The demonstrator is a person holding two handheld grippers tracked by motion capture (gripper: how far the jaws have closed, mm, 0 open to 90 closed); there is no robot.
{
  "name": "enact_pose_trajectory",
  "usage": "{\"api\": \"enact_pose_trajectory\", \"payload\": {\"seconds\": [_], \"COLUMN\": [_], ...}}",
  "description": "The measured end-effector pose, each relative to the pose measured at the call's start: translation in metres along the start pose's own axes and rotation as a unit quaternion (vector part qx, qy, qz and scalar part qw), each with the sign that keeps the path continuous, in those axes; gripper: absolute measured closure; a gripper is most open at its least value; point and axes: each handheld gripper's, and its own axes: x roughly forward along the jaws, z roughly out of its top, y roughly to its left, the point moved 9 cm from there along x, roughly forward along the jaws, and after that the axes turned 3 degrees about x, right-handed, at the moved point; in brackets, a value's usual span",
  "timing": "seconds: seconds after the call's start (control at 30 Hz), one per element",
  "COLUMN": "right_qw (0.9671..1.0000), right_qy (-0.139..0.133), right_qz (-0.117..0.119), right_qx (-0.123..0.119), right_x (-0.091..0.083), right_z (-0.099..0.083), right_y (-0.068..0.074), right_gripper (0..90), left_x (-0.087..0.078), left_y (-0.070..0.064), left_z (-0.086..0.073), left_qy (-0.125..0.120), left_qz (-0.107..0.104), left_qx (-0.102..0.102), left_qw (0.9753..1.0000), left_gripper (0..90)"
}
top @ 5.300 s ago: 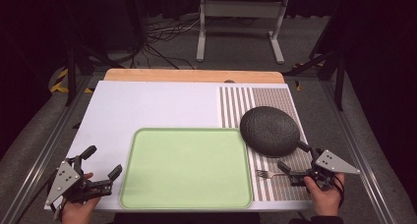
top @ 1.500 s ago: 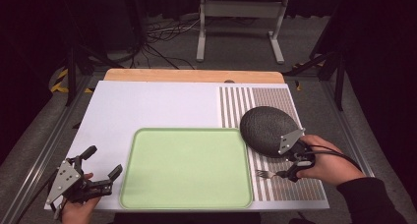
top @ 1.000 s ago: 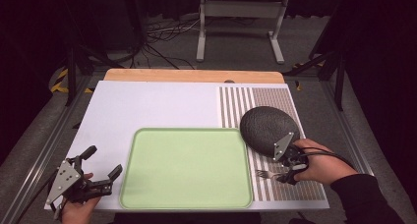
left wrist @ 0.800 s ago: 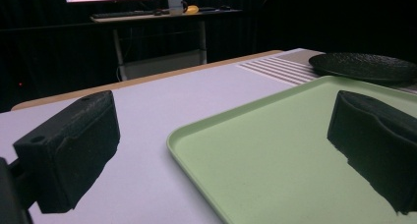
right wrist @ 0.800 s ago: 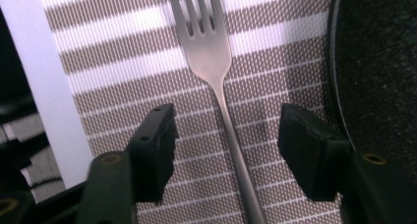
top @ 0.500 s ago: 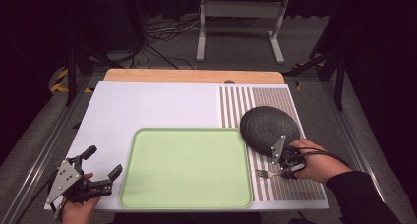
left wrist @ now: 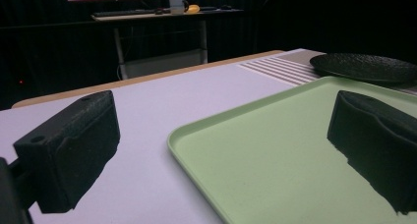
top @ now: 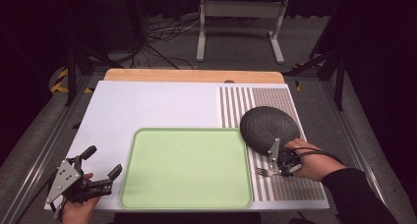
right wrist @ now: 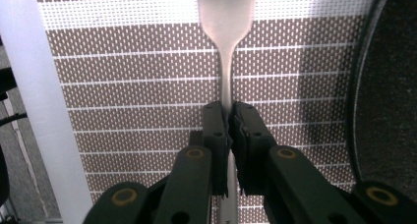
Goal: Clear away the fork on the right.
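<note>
Right jaws: pressed together on the thin handle of the fork [right wrist: 225,62], one jaw on each side of it.
Fork: lies on the striped placemat [right wrist: 123,86]; its handle runs straight up out of the jaws in the right gripper view, widening toward the head at the top edge. In the high view its tines [top: 260,172] point toward the tray.
Right gripper [top: 281,166]: held low over the placemat, just beside the near rim of the dark plate [top: 268,126].
Left jaws: spread wide apart, nothing between them.
Left gripper [top: 103,169]: at the near left corner of the table [top: 147,103], just beside the left edge of the green tray [top: 184,167]; one jaw reaches over the tray's rim in the left gripper view.
Tray: bare, lying left of the placemat and touching its edge.
</note>
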Motion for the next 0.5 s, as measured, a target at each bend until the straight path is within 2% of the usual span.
{"api": "enact_pose_trajectory", "payload": {"seconds": [0.3, 0.5], "right_qw": [1.0, 0.9998], "right_qy": [0.009, -0.014], "right_qz": [-0.001, -0.012], "right_qx": [-0.004, 0.001], "right_x": [-0.001, -0.019], "right_z": [0.0, 0.005], "right_y": [0.001, 0.002], "right_gripper": [84.9, 85.0], "left_x": [0.0, 0.0], "left_y": [0.0, 0.0], "left_z": [0.0, 0.0], "left_qy": [0.001, 0.0], "left_qz": [0.0, 0.0], "left_qx": [-0.001, -0.001], "left_qw": [1.0, 1.0], "left_gripper": [0.0, 0.0]}}
